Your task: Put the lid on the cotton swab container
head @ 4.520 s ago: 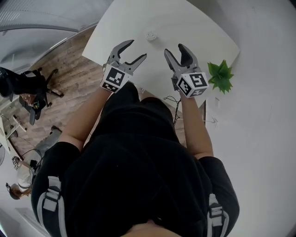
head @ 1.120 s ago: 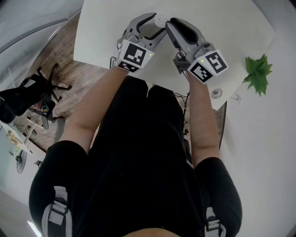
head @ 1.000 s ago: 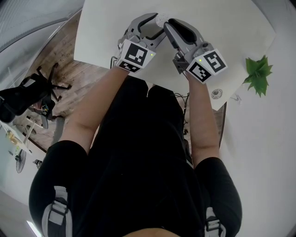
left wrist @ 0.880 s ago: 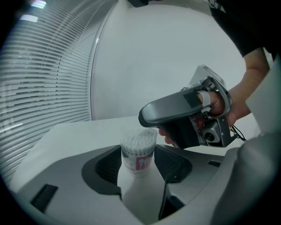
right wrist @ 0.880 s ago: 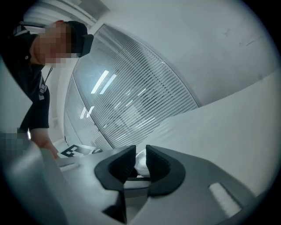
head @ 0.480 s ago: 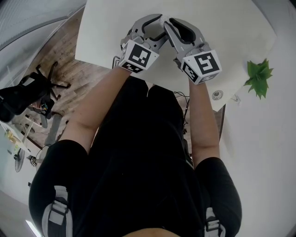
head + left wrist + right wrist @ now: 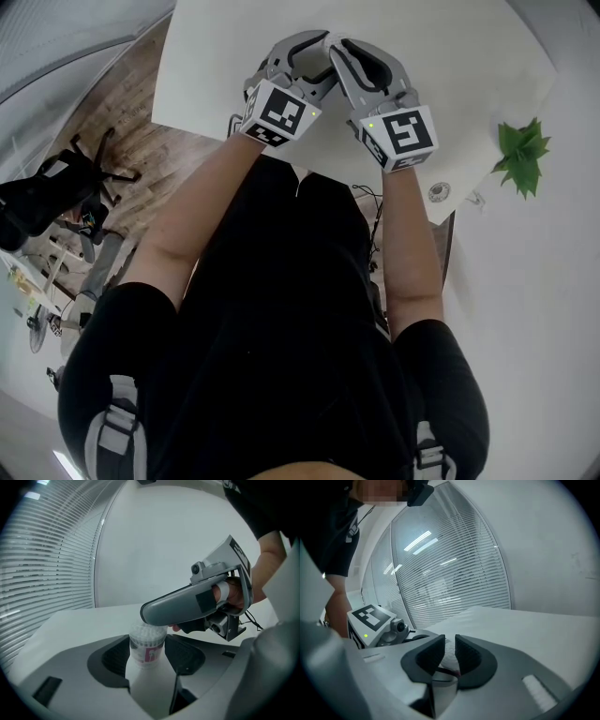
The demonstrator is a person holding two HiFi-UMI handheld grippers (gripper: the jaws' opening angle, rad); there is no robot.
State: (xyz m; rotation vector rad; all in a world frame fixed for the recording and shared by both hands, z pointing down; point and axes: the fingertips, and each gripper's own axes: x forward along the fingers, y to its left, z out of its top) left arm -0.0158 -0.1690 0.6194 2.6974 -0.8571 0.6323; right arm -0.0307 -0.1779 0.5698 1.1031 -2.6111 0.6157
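The right gripper (image 7: pixel 449 641) has its jaws a narrow slit apart, and they have just eased open a touch. A pale piece fills the slit, by my reading the lid (image 7: pixel 449 654), pinched by its edge. The left gripper (image 7: pixel 147 641) stands wide, pads pressed on both sides of the cotton swab container (image 7: pixel 146 652), whose long axis is upright. In the left gripper view the right gripper reaches in from 3 o'clock and one jaw lies across the container's mouth at its 12 o'clock, so the lid's way looks straight down. Cotton swabs (image 7: pixel 147 632) pack the clear top, tips up. Whether the lid is seated I cannot tell. Both grippers meet at 12 o'clock over the white table (image 7: pixel 450 66).
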